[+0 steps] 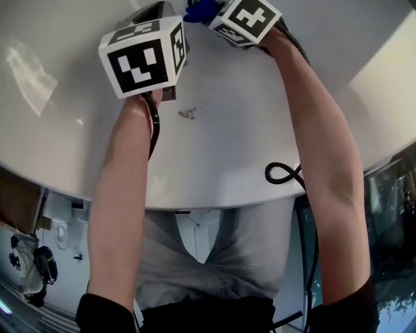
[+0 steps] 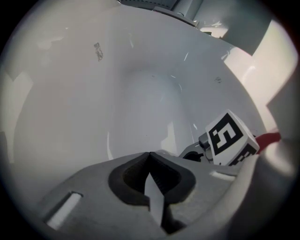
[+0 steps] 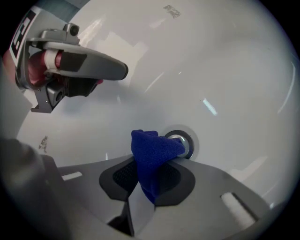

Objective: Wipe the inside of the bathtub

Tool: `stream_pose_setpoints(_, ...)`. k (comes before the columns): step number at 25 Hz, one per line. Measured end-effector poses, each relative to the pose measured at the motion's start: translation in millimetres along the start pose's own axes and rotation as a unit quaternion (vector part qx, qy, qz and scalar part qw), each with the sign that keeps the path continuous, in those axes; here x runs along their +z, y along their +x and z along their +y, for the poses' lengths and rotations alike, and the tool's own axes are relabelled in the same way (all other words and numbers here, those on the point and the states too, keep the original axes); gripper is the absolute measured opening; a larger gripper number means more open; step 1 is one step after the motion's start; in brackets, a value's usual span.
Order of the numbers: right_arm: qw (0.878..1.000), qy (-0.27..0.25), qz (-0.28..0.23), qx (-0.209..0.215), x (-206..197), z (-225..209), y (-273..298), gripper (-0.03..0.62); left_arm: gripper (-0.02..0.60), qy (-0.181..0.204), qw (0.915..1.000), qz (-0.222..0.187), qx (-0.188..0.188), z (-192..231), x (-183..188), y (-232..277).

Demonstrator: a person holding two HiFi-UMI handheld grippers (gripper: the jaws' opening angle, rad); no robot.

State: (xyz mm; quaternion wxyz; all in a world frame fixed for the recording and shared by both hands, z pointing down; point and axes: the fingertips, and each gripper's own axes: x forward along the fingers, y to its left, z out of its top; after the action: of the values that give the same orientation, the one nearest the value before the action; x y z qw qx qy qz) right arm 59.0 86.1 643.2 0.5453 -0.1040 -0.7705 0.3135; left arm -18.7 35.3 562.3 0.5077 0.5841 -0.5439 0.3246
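The white bathtub (image 1: pixel 247 130) fills the head view, and both arms reach down into it. My right gripper (image 3: pixel 147 164) is shut on a bunched blue cloth (image 3: pixel 152 157), whose tip lies against the metal drain (image 3: pixel 185 143) on the tub floor. In the head view the cloth (image 1: pixel 200 9) shows at the top edge beside the right marker cube (image 1: pixel 247 19). My left gripper (image 2: pixel 150 158) is shut with nothing between its pads and hangs above the tub floor. Its marker cube (image 1: pixel 143 55) sits to the left of the right one.
A small grey smudge (image 1: pixel 188 114) marks the tub wall below the left gripper. A black cable loop (image 1: pixel 283 172) rests on the tub's near rim. The tub's curved walls (image 2: pixel 70 103) rise all round. Bathroom floor and fittings (image 1: pixel 39 260) show at lower left.
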Motion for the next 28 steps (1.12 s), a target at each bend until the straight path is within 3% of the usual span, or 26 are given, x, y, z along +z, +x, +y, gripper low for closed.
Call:
stream_pose_setpoints(4, 0.999, -0.035, 0.031, 0.003, -9, 5, 12, 0.075, 0.003, -0.003, 1.0, 0.007, 0.002, 1, -4, 1)
stream_pose_setpoints(10, 0.996, -0.043, 0.071, 0.014, -25, 16, 24, 0.074, 0.003, -0.002, 0.9999, 0.011, 0.013, 7, -3, -3)
stream_pose_setpoints(13, 0.994, -0.053, 0.09, 0.021, -36, 33, 28, 0.074, 0.003, -0.012, 0.9998, 0.013, -0.004, 2, -2, -11)
stream_pose_setpoints(19, 0.996, -0.031, 0.077, 0.028, -41, 65, 26, 0.074, 0.003, -0.007, 0.9998, 0.011, -0.014, -6, -2, -29)
stream_pose_setpoints(28, 0.995, -0.043, 0.074, 0.053, -35, 105, 10, 0.074, 0.003, -0.011, 0.9995, 0.025, -0.014, -6, -21, -61)
